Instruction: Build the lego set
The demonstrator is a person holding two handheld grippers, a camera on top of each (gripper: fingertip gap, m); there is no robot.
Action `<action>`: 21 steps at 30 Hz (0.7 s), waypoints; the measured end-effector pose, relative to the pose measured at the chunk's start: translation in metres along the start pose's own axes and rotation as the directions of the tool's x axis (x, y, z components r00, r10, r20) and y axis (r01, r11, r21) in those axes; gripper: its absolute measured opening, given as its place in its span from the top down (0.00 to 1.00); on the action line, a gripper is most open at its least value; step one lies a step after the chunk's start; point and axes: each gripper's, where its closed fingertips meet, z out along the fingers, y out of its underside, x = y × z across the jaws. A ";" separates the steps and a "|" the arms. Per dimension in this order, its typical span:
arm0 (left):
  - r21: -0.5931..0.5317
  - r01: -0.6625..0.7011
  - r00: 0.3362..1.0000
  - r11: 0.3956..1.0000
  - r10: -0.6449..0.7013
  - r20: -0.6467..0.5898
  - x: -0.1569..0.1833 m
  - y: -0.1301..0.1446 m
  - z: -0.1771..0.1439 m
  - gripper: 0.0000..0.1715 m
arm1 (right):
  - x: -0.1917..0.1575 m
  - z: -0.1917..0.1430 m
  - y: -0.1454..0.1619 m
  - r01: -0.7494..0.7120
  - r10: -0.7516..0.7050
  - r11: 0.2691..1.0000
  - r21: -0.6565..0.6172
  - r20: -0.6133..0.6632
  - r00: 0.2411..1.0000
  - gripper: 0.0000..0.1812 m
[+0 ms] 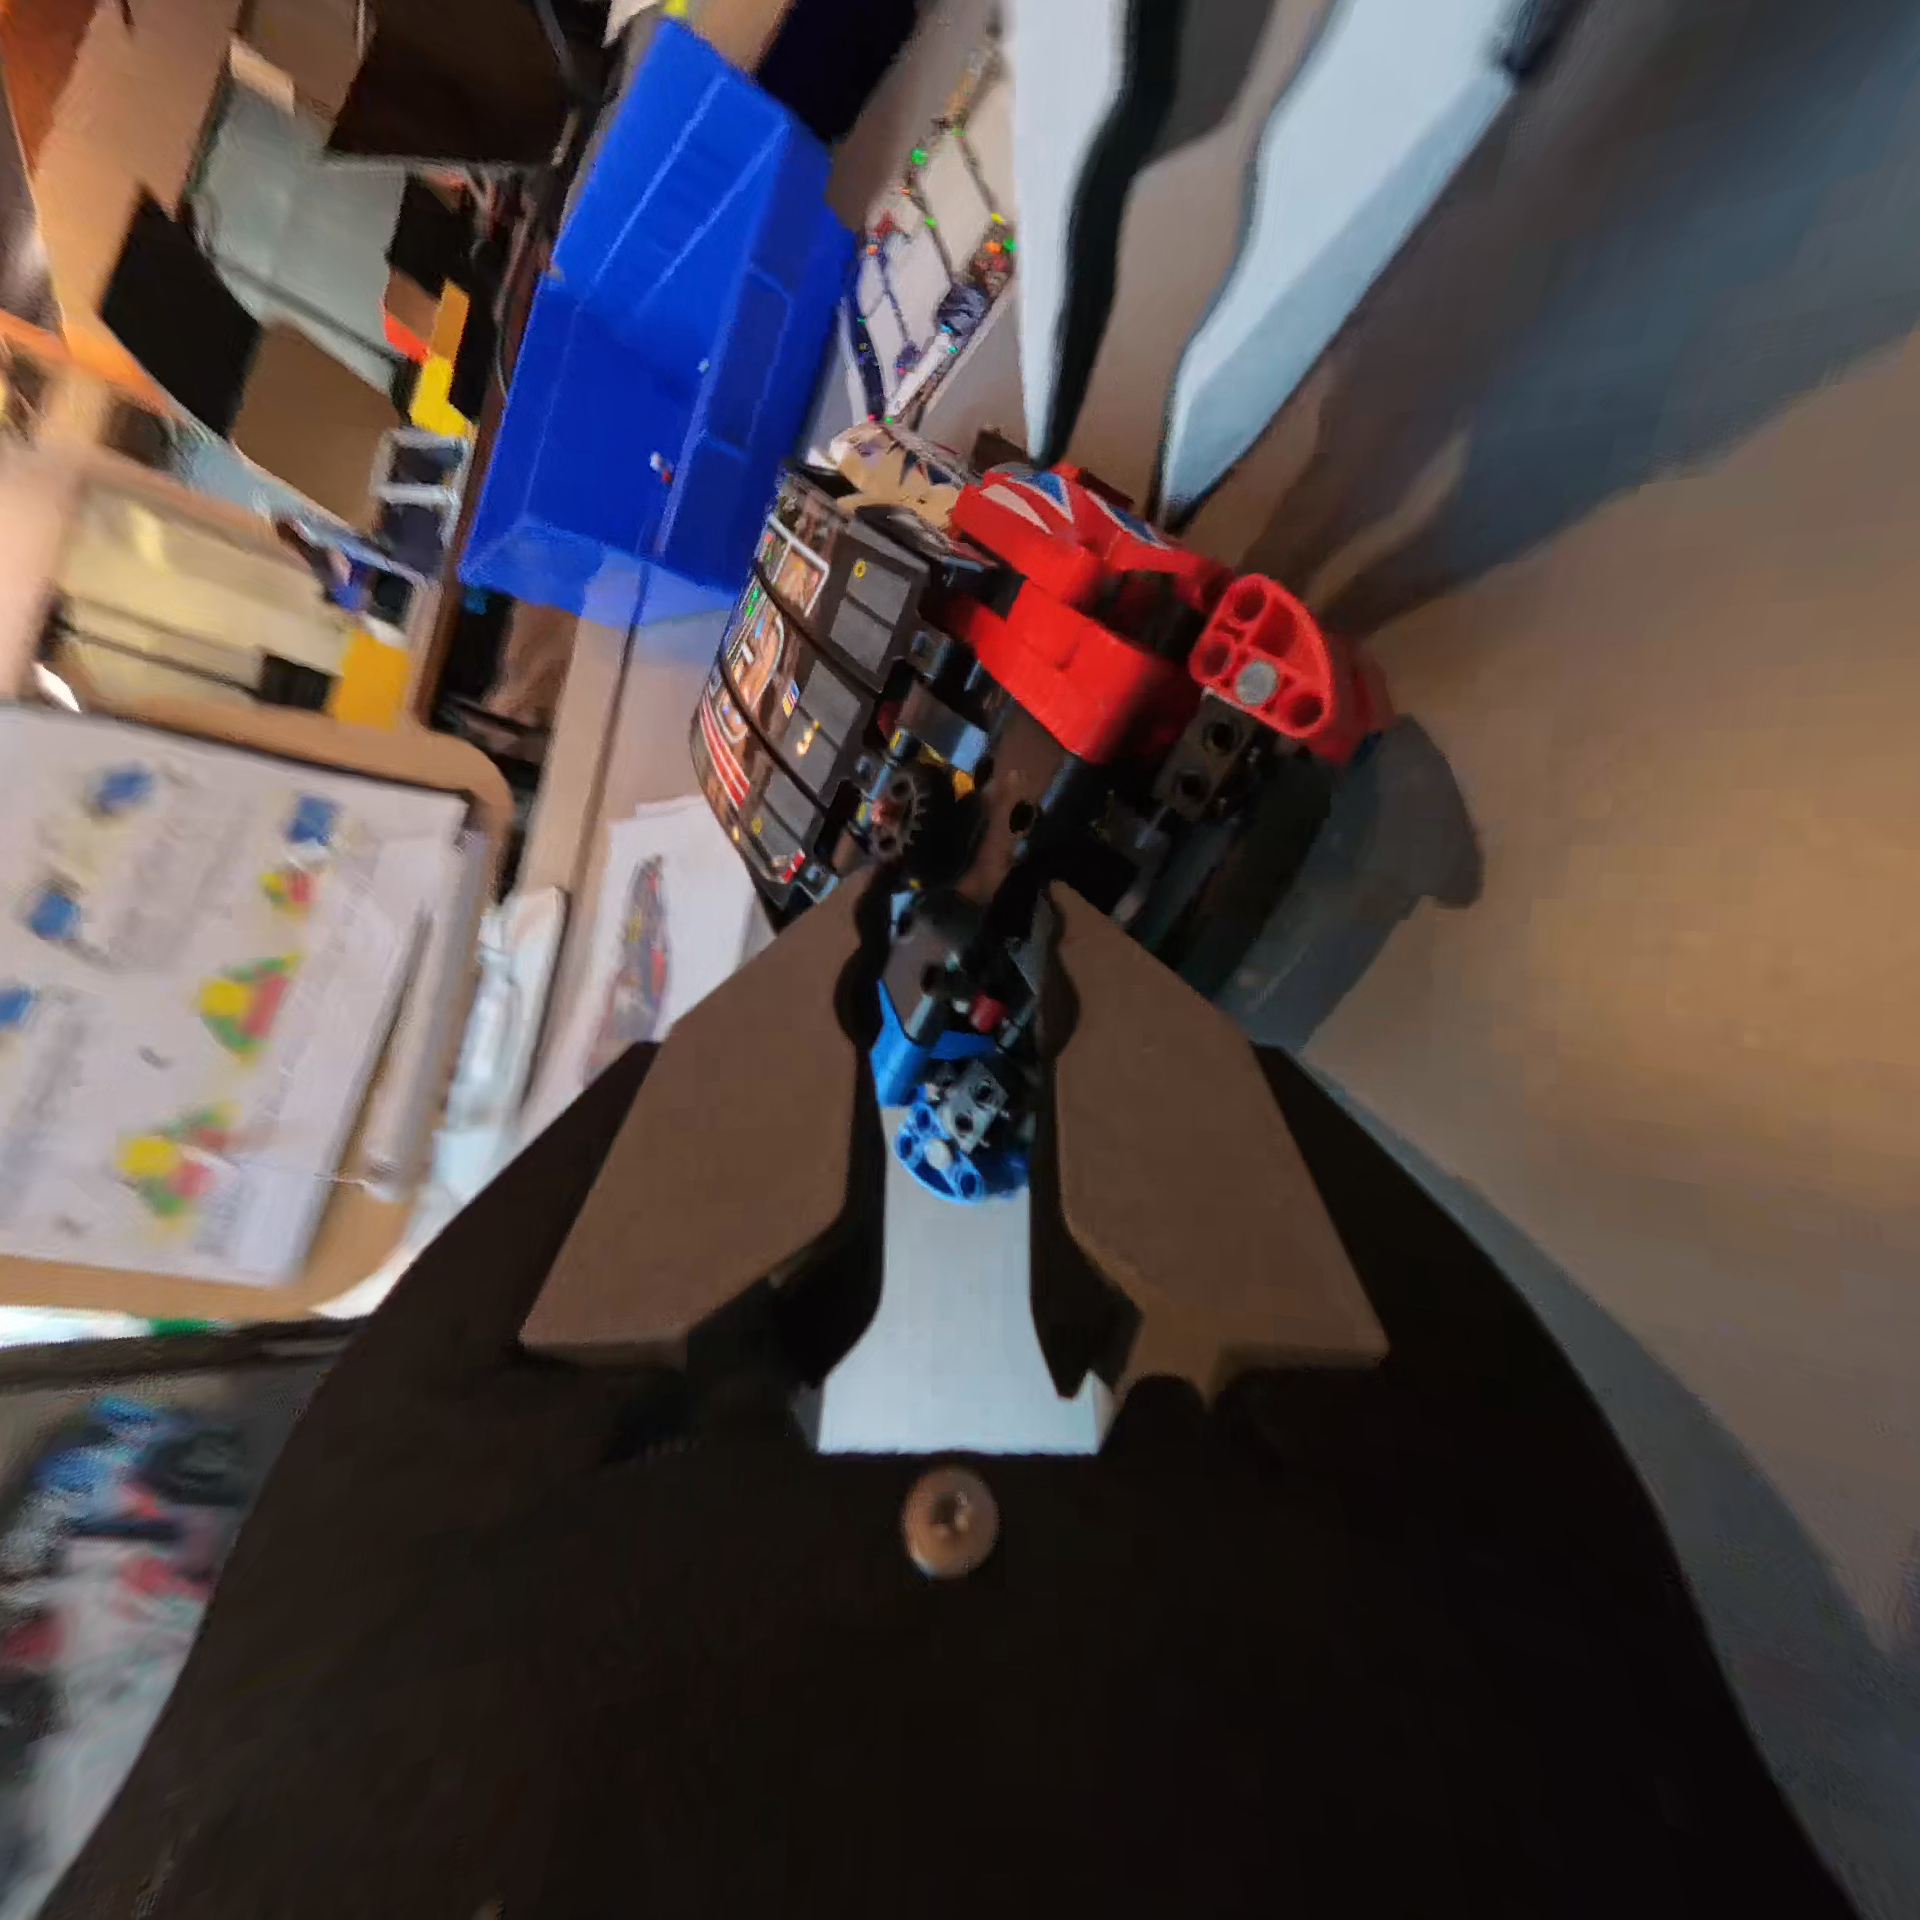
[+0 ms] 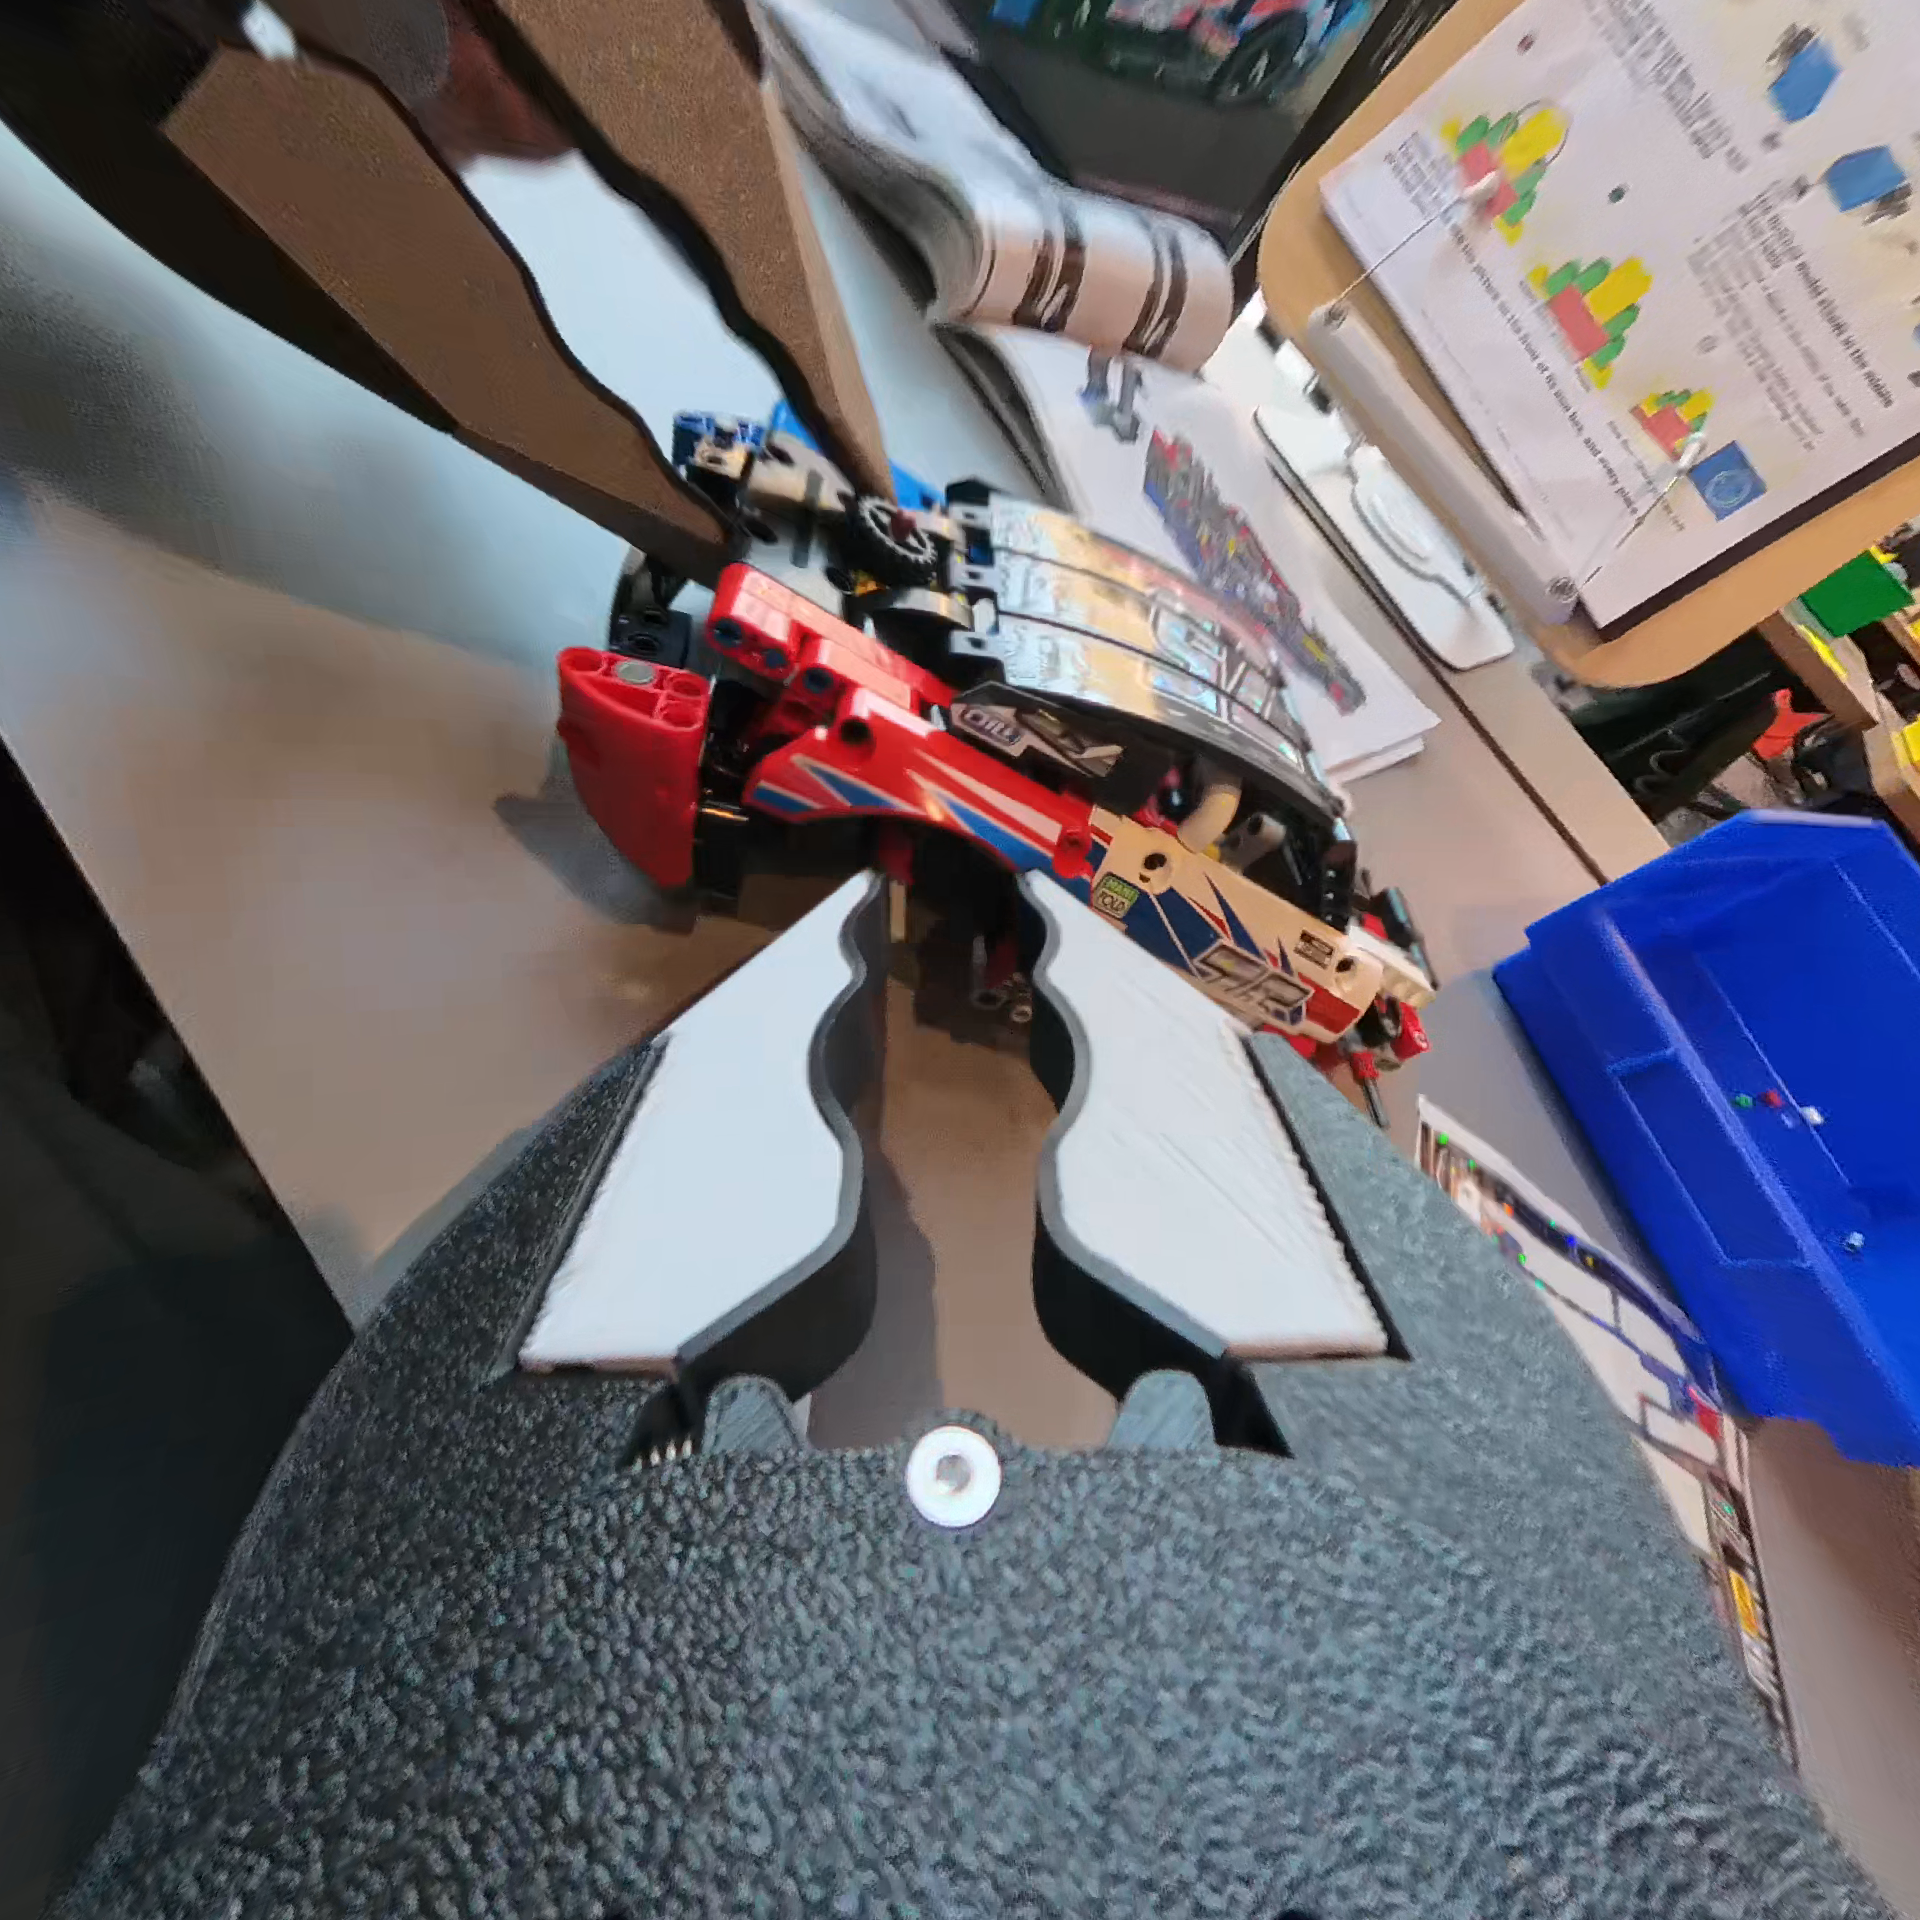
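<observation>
In the left wrist view, the left gripper [image 1: 961, 904] reaches forward with its brown fingers [image 1: 727, 1132] closed around the black frame at the blue end of the lego car [image 1: 997, 707], so its jaws are grasping the car. The car lies on the grey counter [image 1: 1610, 831], seen here along its length from the blue end to the red end. Only this view shows the blue underside parts [image 1: 951, 1132] sitting between the fingers. A blue bin [image 1: 665, 343] stands beyond the car, and a clipboard with printed sheets [image 1: 197, 997] is at the left, blurred.

In the right wrist view, the right gripper [image 2: 951, 894] points at the car's [image 2: 997, 748] red and white side panel, its white fingers [image 2: 727, 1143] apart with the counter [image 2: 312, 883] showing between them; its jaws are released, their tips just beside the car's lower edge. This view alone shows the decorated side, the glossy black roof panels and the left gripper [image 2: 800, 499] from outside, coming down at a slant from the upper left onto the car's far end. An open booklet [image 2: 1039, 249] lies behind the car, the clipboard [image 2: 1621, 260] is at the upper right, and the blue bin [image 2: 1714, 1091] is at the right.
</observation>
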 end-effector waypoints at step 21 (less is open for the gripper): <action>0.027 0.937 -0.324 -0.349 -0.893 -0.311 -0.021 0.027 -0.027 0.89 | -0.035 0.039 -0.078 -0.291 0.234 0.955 0.061 0.449 0.862 0.69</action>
